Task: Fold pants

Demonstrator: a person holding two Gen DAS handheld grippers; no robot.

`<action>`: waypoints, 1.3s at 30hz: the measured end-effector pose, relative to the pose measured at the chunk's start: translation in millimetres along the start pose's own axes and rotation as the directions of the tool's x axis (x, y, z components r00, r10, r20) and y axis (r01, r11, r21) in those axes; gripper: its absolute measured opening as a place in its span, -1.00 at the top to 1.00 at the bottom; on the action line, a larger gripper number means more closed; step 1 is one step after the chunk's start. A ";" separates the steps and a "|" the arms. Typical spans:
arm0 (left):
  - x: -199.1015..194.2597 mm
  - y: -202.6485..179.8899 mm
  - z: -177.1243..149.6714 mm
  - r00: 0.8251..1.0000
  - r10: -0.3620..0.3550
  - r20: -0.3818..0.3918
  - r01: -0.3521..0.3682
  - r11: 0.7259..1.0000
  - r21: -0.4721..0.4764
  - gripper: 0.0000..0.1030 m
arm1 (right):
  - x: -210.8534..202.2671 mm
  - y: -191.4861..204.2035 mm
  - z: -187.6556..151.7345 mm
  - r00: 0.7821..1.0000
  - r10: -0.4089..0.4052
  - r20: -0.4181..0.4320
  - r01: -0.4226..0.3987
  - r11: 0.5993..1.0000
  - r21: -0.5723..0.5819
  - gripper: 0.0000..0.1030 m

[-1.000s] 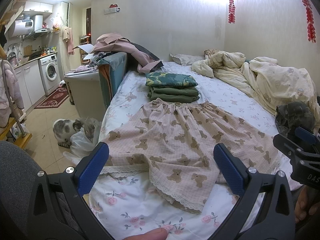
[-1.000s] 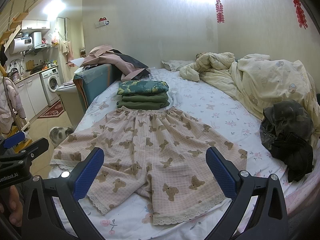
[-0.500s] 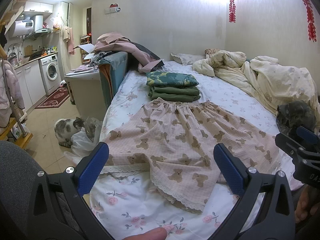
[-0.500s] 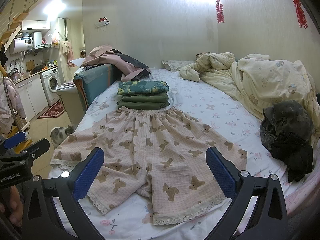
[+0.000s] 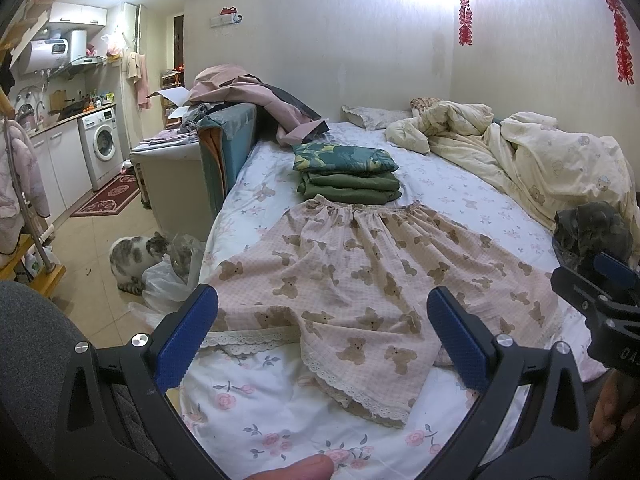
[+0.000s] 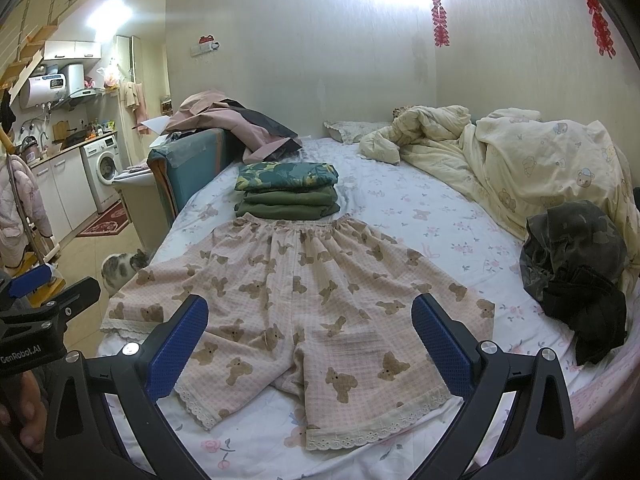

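Pink checked cotton with brown bears: one pair of pants point(image 6: 304, 300) lies spread flat on the bed point(image 6: 420, 208), waistband toward the far wall, its two lace-hemmed legs pointing back at the cameras.

Going left to right in the left wrist view: one grey-and-white cat point(image 5: 136, 256) sits on the floor beside a plastic bag point(image 5: 168, 280), just off the mattress edge. Next comes one stack of folded clothes point(image 5: 348, 176), three pieces as far as can be counted, a leaf-print one on top of two olive ones, touching the pants' waistband. Further right sits one rumpled cream duvet point(image 5: 540, 160), and at the far right one dark heap of clothes point(image 6: 572, 264), which may be more than one garment. Two strings of red decorations point(image 5: 465, 20) hang on the walls.

There are two claws. The left gripper point(image 5: 322, 336) hovers with its two blue pads wide apart, holding nothing; the pants' left leg and crotch lie in front of it, framed between the pads and apart from them. The right gripper point(image 6: 310, 342) is likewise spread wide and empty, and both pant legs lie ahead of it between its pads, the hems nearest. Each claw shows at the edge of the other's view.
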State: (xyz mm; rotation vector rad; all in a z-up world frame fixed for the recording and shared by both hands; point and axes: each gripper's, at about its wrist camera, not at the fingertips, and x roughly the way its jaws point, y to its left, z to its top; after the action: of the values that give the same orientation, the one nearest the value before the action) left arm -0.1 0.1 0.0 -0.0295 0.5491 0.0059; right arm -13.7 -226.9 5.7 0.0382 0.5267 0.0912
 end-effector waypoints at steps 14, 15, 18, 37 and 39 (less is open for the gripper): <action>-0.2 -0.7 -0.2 1.000 0.001 0.003 -0.001 1.000 0.004 -1.00 | 0.1 -0.3 1.7 1.000 0.001 0.000 -0.001 1.000 0.000 -1.00; -0.2 -0.8 -0.3 1.000 0.002 0.003 -0.002 1.000 0.002 -1.00 | -0.1 -0.4 1.8 1.000 0.000 0.000 0.000 1.000 0.000 -1.00; -1.7 -2.1 1.4 1.000 0.010 -0.017 -0.010 1.000 0.003 -1.00 | -0.1 -1.4 2.5 1.000 0.006 -0.009 -0.005 1.000 0.005 -1.00; 87.5 -36.7 71.7 0.989 -0.008 -0.144 0.020 0.997 0.081 -1.00 | 90.6 -245.4 5.5 0.904 -0.148 -0.402 0.344 0.808 0.477 -0.52; 100.0 -40.8 71.7 0.988 -0.004 -0.157 0.020 0.995 0.099 -1.00 | 105.6 -264.1 -8.7 0.881 -0.141 -0.452 0.380 0.780 0.497 -0.47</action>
State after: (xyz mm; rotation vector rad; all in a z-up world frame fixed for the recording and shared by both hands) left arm 123.2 -38.8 9.9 0.0654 0.7057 -0.0363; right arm 93.2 -479.4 -70.4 0.5518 0.9478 -0.3572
